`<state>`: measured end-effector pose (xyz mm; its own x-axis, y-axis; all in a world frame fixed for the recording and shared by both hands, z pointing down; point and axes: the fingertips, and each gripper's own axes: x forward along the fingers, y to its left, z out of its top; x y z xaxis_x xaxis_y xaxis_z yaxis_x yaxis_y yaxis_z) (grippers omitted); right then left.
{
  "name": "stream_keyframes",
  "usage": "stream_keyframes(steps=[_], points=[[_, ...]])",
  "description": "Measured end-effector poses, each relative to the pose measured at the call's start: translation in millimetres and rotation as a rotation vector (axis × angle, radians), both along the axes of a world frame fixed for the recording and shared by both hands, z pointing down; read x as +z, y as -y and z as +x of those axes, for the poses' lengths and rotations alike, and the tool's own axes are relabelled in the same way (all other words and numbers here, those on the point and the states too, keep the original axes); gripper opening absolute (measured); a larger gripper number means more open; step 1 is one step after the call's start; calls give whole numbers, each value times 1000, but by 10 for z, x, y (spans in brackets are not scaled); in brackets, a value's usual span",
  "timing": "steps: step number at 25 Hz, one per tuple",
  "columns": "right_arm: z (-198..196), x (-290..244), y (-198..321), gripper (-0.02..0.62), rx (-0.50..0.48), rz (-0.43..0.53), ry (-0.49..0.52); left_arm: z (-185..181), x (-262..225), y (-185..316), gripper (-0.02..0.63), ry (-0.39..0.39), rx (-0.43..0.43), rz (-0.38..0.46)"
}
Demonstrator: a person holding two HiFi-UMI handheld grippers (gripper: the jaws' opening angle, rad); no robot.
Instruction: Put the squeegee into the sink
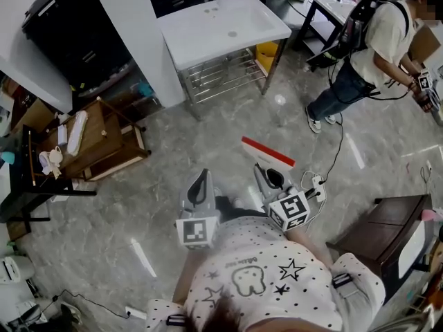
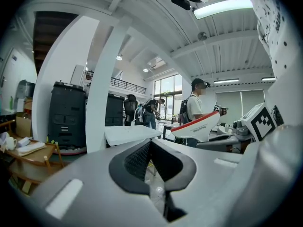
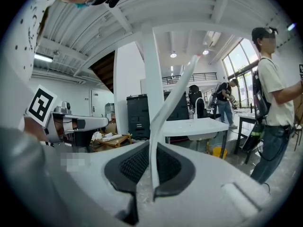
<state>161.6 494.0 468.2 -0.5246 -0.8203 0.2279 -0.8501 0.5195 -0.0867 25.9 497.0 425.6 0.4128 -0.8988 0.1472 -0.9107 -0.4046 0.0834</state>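
Note:
The squeegee (image 1: 268, 153), a white blade with a red edge, sticks out ahead of my right gripper (image 1: 265, 169), which is shut on it. In the right gripper view the squeegee (image 3: 166, 109) rises edge-on from between the pads of the right gripper (image 3: 152, 151). My left gripper (image 1: 201, 176) is held level beside it, shut with nothing in it; its pads meet in the left gripper view (image 2: 150, 144), where the squeegee (image 2: 199, 126) shows to the right. The white sink (image 1: 208, 37) on a metal stand is farther ahead across the floor, seen also from each gripper (image 2: 131, 134) (image 3: 194, 126).
A white column (image 1: 149, 43) and a black cabinet (image 1: 73, 26) stand left of the sink. A low wooden table (image 1: 93, 144) with clutter is at the left. Another person (image 1: 377, 47) stands at the back right. A dark cabinet (image 1: 387, 230) is at my right, a power strip (image 1: 318, 185) on the floor.

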Motion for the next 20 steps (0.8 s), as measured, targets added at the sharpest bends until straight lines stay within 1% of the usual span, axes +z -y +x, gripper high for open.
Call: stream_keyframes(steps=[4,8,12,17,20], points=[[-202,-79,224,21,8,-1,7,-175,-92,240,-5,0,15,-3],[-437,-187,469,21,5,33,9,-388,-206,474,-6,1,34,28],[-572,-172,645,21,6,45,10,-560,-217,660,-6,2,27,43],[-715,-124,772,21,5,31,22,-693,-144,771,-6,4,16,30],[-788,-122,838,21,2,30,16,-726,-150,823,-6,-14,22,28]])
